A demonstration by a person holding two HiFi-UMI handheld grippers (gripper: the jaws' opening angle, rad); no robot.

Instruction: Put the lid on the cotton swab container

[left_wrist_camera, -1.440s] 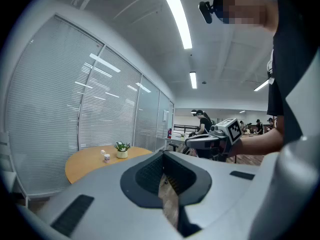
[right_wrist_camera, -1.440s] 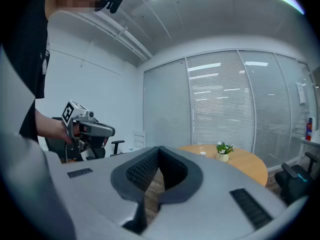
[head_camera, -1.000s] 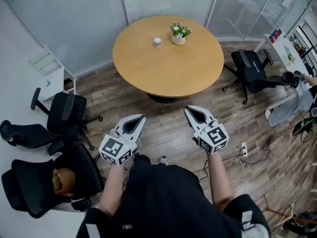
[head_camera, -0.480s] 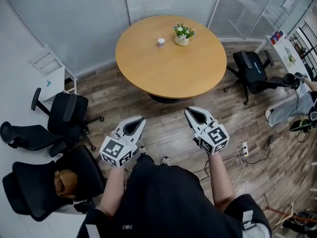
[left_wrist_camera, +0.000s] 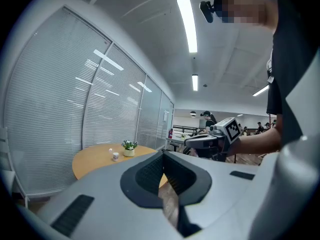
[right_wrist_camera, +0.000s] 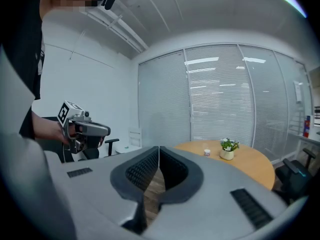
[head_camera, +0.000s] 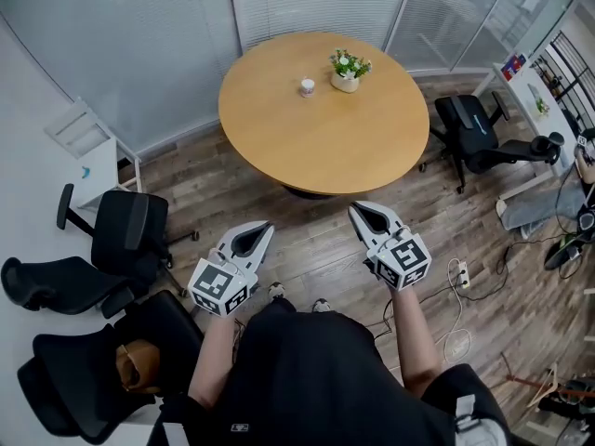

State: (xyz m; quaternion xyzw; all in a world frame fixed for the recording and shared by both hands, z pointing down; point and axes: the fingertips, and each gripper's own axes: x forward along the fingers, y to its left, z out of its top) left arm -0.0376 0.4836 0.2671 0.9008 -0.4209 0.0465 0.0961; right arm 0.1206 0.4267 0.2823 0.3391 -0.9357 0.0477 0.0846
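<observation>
While the person stands back from the round wooden table (head_camera: 316, 147), the head view shows both tongs held out over the plank floor, on the near side of the table and well apart from it. Left gripper (head_camera: 266, 225) sits at the left and right gripper (head_camera: 355, 207) at the right, side by side, both pointing toward the table. The cotton swab container (head_camera: 307, 87) stands on the far part of the tabletop, just left of a small potted plant (head_camera: 346, 70). It is too small to tell whether its lid is on. Black office chairs (head_camera: 125, 235) stand to the near left, another black chair (head_camera: 472, 133) to the right of the table, and a power strip (head_camera: 458, 275) lies on the floor at right.

Left gripper view: the jaws are pressed together at the tips with nothing between them. Beyond them, at left, are the table (left_wrist_camera: 92, 160), the container (left_wrist_camera: 115, 156) and the plant (left_wrist_camera: 129, 146). The right gripper (left_wrist_camera: 188, 140) shows at right, level.

Right gripper view: the jaws are likewise closed and empty. The container (right_wrist_camera: 206, 153) and plant (right_wrist_camera: 228, 148) stand far off at right on the table (right_wrist_camera: 252, 165). The left gripper (right_wrist_camera: 107, 130) is at left.
</observation>
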